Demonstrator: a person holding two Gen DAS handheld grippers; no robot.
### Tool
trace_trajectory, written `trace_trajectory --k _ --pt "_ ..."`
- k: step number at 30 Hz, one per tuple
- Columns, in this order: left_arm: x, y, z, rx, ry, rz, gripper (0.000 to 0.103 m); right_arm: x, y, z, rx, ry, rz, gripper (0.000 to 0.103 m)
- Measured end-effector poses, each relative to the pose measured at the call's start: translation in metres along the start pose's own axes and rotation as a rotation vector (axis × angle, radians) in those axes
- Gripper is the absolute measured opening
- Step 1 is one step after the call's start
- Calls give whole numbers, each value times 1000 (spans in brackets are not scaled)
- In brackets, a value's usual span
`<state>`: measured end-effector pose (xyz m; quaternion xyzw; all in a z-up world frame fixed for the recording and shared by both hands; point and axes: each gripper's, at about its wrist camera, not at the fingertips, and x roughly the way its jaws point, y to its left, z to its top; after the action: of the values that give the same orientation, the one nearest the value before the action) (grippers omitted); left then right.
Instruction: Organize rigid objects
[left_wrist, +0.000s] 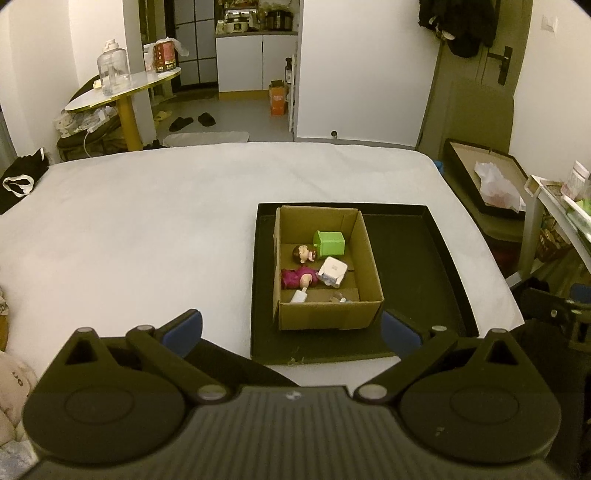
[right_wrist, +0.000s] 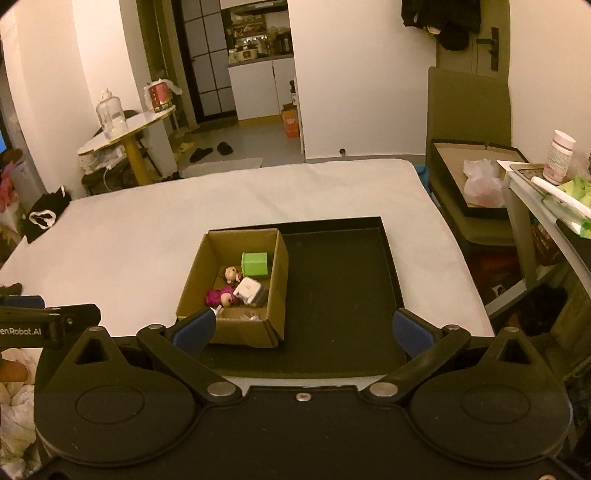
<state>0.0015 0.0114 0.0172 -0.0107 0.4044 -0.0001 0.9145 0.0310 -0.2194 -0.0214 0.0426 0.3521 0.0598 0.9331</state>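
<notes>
Left gripper (left_wrist: 291, 332) and right gripper (right_wrist: 302, 330): jaws apart, empty. Brown cardboard box (left_wrist: 364, 258) in left half of black shallow tray (left_wrist: 436, 258) on white bed (left_wrist: 147, 229). Green plastic cube (left_wrist: 329, 243), white cube (left_wrist: 333, 270), magenta-dressed doll (left_wrist: 297, 277) inside box.

Left tool (left_wrist: 291, 332) spread wide before cardboard box (left_wrist: 328, 314) holding, seemingly, small toys (left_wrist: 299, 277)

A tray (left_wrist: 436, 266) lies on the bed (left_wrist: 147, 236), toward its right side. A cardboard box (left_wrist: 365, 258) stands in the tray's left half. In the box a cube (left_wrist: 329, 243) sits at the back, two dolls (left_wrist: 303, 254) to its left and nearer, and a small block (left_wrist: 332, 271) right of them.
</notes>
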Motion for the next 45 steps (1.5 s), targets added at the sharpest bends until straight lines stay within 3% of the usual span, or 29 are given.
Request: trace_trajectory --k 45 --pt "-1 -4 4 -2 5 -7 102 3 -6 0 2 11 -66 103"
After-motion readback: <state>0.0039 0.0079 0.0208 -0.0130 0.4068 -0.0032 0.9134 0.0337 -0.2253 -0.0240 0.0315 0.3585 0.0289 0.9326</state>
